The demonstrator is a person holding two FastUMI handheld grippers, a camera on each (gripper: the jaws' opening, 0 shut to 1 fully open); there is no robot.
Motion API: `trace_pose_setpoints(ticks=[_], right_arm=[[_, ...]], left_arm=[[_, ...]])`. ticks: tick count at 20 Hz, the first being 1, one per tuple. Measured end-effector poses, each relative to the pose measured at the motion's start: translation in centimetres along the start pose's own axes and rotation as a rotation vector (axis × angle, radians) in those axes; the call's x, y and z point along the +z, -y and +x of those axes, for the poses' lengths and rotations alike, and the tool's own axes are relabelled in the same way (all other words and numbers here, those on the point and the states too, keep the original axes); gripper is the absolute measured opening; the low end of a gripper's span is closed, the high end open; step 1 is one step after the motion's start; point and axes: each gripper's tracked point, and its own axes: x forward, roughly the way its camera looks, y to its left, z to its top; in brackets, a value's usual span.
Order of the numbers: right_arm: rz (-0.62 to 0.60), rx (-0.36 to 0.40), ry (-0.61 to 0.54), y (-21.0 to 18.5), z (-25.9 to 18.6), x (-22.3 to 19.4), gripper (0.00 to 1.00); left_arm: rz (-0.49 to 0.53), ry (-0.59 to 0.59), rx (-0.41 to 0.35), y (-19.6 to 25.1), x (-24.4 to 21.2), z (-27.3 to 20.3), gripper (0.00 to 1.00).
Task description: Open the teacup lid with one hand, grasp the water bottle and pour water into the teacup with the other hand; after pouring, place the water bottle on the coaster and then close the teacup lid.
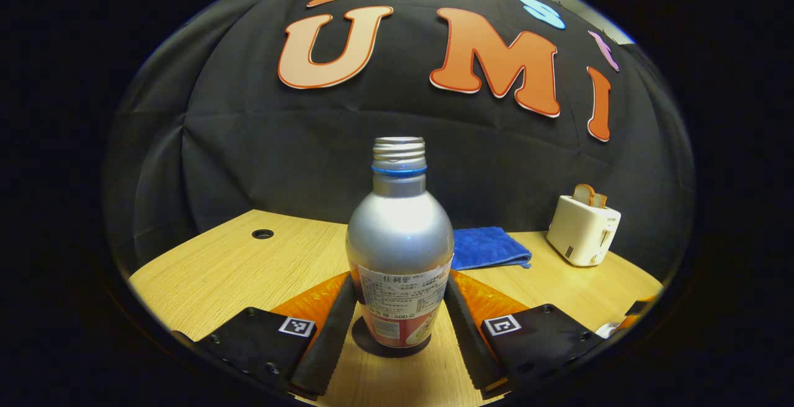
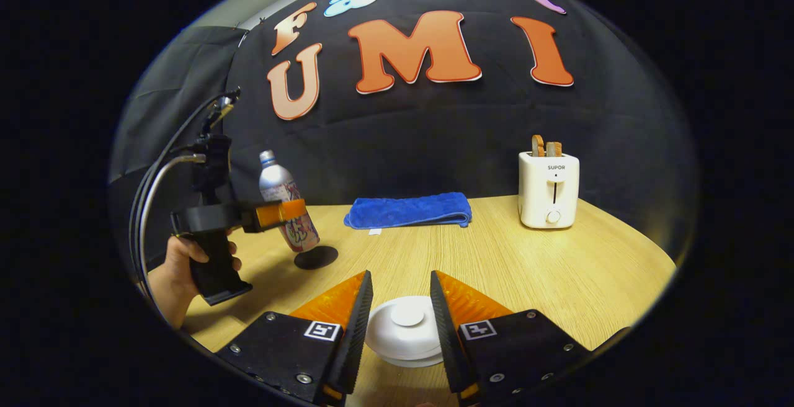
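A silver water bottle [image 1: 400, 233] with no cap and a printed label stands upright between the fingers of my left gripper [image 1: 400, 283], which is shut on its lower body. Its base hovers right at a dark round coaster [image 1: 371, 340]; whether they touch is unclear. In the right gripper view the bottle [image 2: 279, 187] leans in the left gripper [image 2: 291, 211], held by a hand [image 2: 170, 270], just over the coaster [image 2: 316, 257]. My right gripper [image 2: 401, 277] stands open over the white teacup lid [image 2: 406, 329], one finger on each side of the knob [image 2: 407, 315].
A folded blue towel [image 2: 409, 210] lies at the back of the wooden table [image 2: 558, 270]. A cream toaster [image 2: 549, 190] with toast in its slots stands at the back right. Cables [image 2: 149, 190] rise from the left gripper's handle.
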Motion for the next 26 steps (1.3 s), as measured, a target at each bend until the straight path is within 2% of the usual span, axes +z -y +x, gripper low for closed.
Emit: trace_pose_setpoints(ticks=[2, 3, 6, 7, 8, 11, 14, 16, 17, 22, 26], right_arm=[[0.005, -0.006, 0.016, 0.5, -0.4, 0.5, 0.60], [0.014, -0.007, 0.020, 0.7, -0.6, 0.8, 0.61], [0.044, 0.000, 0.033, 1.1, -1.0, 1.4, 0.66], [0.044, -0.006, 0.038, 1.4, -0.9, 1.5, 0.63], [0.041, -0.011, 0.040, 1.6, -0.9, 1.6, 0.67], [0.037, -0.025, 0.032, 2.2, -1.0, 1.6, 0.68], [0.042, -0.035, 0.045, 2.6, -1.3, 2.1, 0.68], [0.040, -0.045, 0.058, 2.9, -1.6, 2.5, 0.68], [0.039, -0.053, 0.061, 3.1, -1.8, 2.7, 0.68], [0.059, -0.059, 0.096, 3.2, -3.1, 4.1, 0.68], [0.029, -0.063, 0.130, 2.9, -4.1, 5.2, 0.68]], left_arm=[[-0.012, -0.019, -0.001, -0.2, -0.7, 0.7, 0.81], [-0.017, -0.027, -0.006, -0.2, -1.1, 1.1, 0.84], [-0.027, -0.063, 0.004, -0.9, -2.7, 2.1, 0.84], [-0.033, -0.073, 0.003, -0.9, -3.0, 2.1, 0.84], [-0.029, -0.063, 0.002, -0.9, -2.6, 2.1, 0.84], [-0.003, -0.086, 0.003, -0.8, -3.0, 2.7, 0.83], [-0.011, -0.109, -0.017, -0.2, -3.5, 2.7, 0.88], [-0.008, -0.119, -0.005, -0.3, -3.7, 2.5, 0.97], [-0.006, -0.117, -0.003, -0.4, -3.6, 2.4, 0.97], [-0.008, -0.082, -0.042, 0.2, -2.0, 0.5, 0.98], [-0.014, -0.059, -0.060, 0.4, -1.0, -2.8, 0.98]])
